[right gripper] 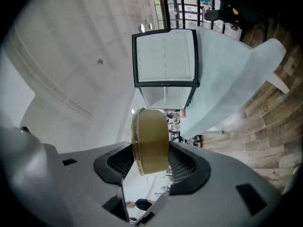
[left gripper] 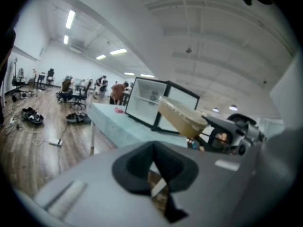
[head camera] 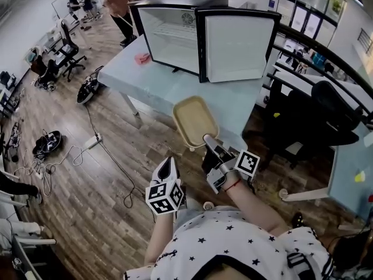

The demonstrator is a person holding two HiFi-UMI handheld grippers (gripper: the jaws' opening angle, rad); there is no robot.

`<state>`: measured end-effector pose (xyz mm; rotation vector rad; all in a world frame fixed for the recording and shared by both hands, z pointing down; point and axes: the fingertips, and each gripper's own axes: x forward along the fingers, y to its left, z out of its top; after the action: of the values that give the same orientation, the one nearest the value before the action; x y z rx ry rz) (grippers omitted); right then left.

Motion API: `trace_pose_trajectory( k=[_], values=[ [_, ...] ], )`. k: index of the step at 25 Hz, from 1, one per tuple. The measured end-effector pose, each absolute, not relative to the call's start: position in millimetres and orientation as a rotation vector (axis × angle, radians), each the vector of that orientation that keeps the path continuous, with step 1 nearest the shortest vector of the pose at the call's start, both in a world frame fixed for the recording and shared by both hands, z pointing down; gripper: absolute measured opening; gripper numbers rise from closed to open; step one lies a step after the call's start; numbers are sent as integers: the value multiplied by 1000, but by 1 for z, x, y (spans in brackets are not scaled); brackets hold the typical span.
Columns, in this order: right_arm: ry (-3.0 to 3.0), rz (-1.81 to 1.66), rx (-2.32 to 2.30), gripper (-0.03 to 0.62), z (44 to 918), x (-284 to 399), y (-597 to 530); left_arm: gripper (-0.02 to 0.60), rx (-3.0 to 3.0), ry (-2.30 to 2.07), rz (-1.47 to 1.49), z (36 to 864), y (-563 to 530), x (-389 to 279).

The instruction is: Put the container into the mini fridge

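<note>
Right gripper (right gripper: 150, 157) pinches a shallow tan plastic container (right gripper: 150, 138) by one rim; it could tilt and clip the open black-framed mini fridge (right gripper: 165, 60) ahead.

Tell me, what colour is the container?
The container is pale tan; the head view shows it best.

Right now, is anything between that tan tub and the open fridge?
Nothing visible does. The right gripper holds the container over the near edge of the table, whose bare top alone lies between it and the mini fridge; its door stands open to the right. A pink thing lies off to the left.
</note>
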<state>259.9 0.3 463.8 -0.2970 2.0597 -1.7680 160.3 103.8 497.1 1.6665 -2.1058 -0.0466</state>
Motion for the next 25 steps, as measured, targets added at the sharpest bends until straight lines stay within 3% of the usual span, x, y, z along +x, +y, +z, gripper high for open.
trace_pose_trajectory(
  k=[14, 25],
  values=[
    [2043, -1797, -321, 227, 475, 228, -30, 8, 1666, -2060, -37, 512, 73, 138],
    [2021, -1766, -366, 227, 475, 151, -82, 8, 1713, -2007, -27, 516, 18, 58]
  ],
)
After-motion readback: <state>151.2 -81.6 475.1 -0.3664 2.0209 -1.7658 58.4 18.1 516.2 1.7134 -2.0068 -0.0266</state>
